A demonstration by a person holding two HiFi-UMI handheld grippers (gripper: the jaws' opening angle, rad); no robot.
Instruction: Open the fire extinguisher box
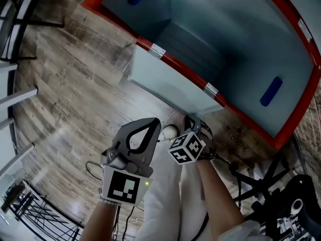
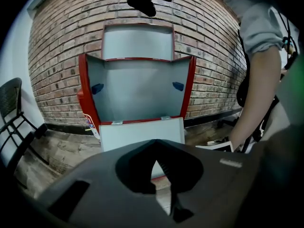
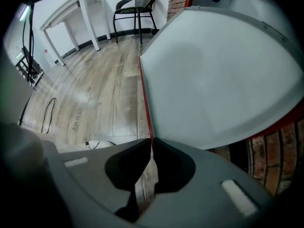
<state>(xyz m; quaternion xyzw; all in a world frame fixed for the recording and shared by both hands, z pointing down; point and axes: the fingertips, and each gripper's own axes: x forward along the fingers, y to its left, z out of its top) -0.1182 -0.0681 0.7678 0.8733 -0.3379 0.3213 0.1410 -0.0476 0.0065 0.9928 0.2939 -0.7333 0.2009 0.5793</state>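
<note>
Nearby, a chair (image 3: 137, 4) and table (image 3: 76, 6) stand beyond the lowered door (image 3: 213, 80).

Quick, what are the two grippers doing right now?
Left gripper: closed, empty.
Right gripper: closed; door edge at its tips, grip unclear.

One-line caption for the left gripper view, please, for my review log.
Over the shut left gripper: red fire extinguisher box against a brick wall, lid raised, front panel folded down, no extinguisher inside.
</note>
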